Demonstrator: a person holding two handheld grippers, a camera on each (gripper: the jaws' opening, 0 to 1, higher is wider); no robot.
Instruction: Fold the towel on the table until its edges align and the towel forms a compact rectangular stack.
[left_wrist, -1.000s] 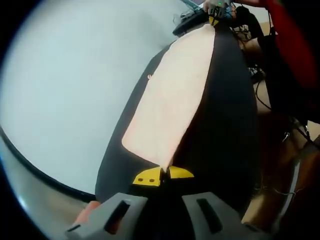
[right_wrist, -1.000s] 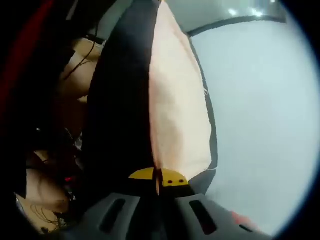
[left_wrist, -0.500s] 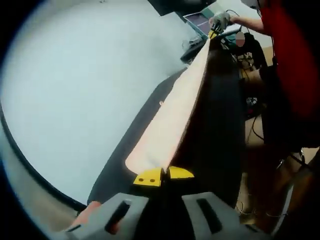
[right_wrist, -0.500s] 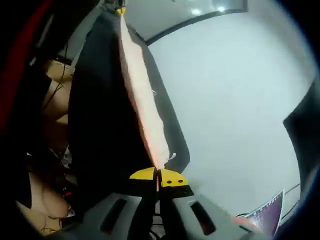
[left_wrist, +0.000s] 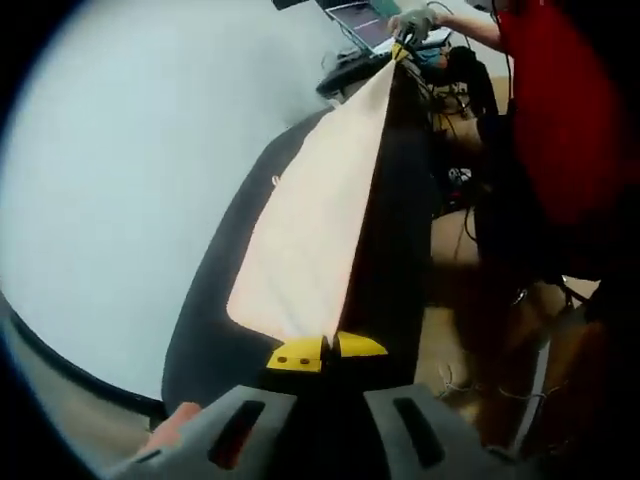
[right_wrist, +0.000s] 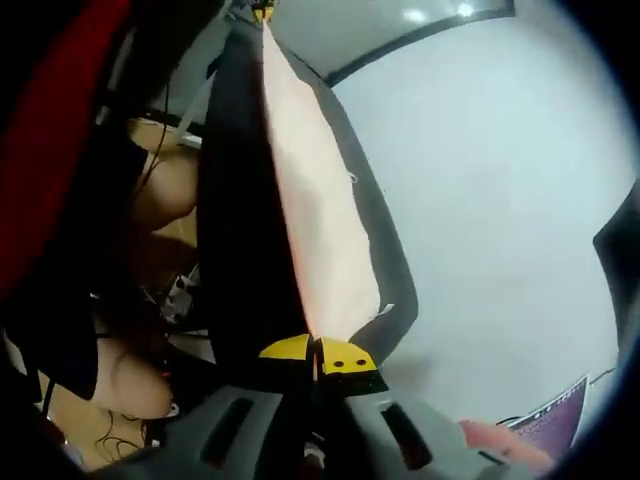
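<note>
A towel, dark on one side and pale peach on the other (left_wrist: 315, 225), is stretched taut in the air between my two grippers above the white table (left_wrist: 130, 170). My left gripper (left_wrist: 325, 350) is shut on one corner of the towel. The far corner is pinched by my right gripper (left_wrist: 402, 50), seen at the top of the left gripper view with a hand on it. In the right gripper view the towel (right_wrist: 320, 230) runs upward from my right gripper (right_wrist: 318, 358), shut on its corner, to the left gripper (right_wrist: 262, 12) at the top.
A person in a red top (left_wrist: 560, 110) stands beside the table. A laptop (left_wrist: 365, 18) and cables lie at the table's far end. A black band (right_wrist: 420, 35) runs along the table's edge. Brown floor with cables (left_wrist: 470, 300) lies below the towel.
The towel stays gripped at both corners. It has turned so that more of the peach face shows again. Both views have shifted with the hands.
</note>
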